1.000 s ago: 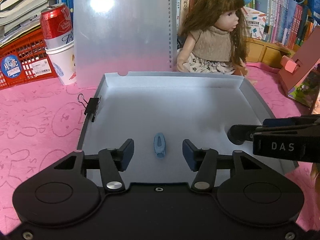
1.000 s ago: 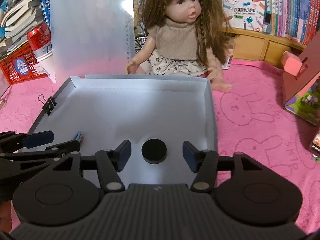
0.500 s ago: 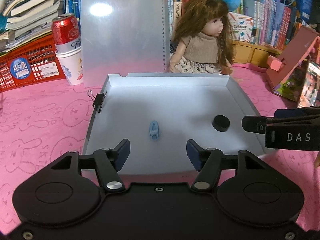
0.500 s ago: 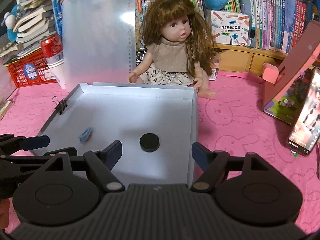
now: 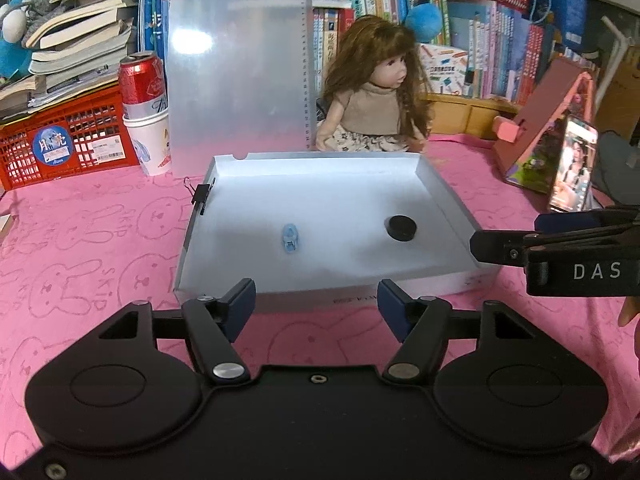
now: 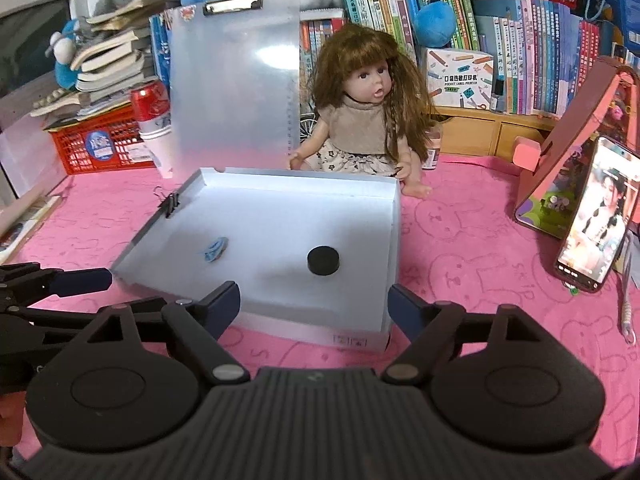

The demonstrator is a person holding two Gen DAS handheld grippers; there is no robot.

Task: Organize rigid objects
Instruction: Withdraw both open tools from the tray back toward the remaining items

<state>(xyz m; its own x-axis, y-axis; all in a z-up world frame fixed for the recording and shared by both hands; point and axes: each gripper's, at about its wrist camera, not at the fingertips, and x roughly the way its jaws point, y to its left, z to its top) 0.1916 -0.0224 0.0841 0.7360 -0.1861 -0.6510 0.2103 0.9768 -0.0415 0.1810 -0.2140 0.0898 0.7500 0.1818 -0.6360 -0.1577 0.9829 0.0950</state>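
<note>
Both grippers empty, both items lying in the white tray

The left gripper [image 5: 316,300] and right gripper [image 6: 314,304] have just been opening, nothing between their jaws, near the tray [image 5: 448,204]. I'd back away without nudging its front wall. Inside: one blue clip [image 5: 289,237], one black disc [image 5: 401,227], well apart.

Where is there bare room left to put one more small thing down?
Inside the white tray, the back half is bare, as is the stretch between the blue clip and the black disc. The pink cloth left of the tray is open too. Along the back, the doll, clipboard and red basket crowd things.
</note>
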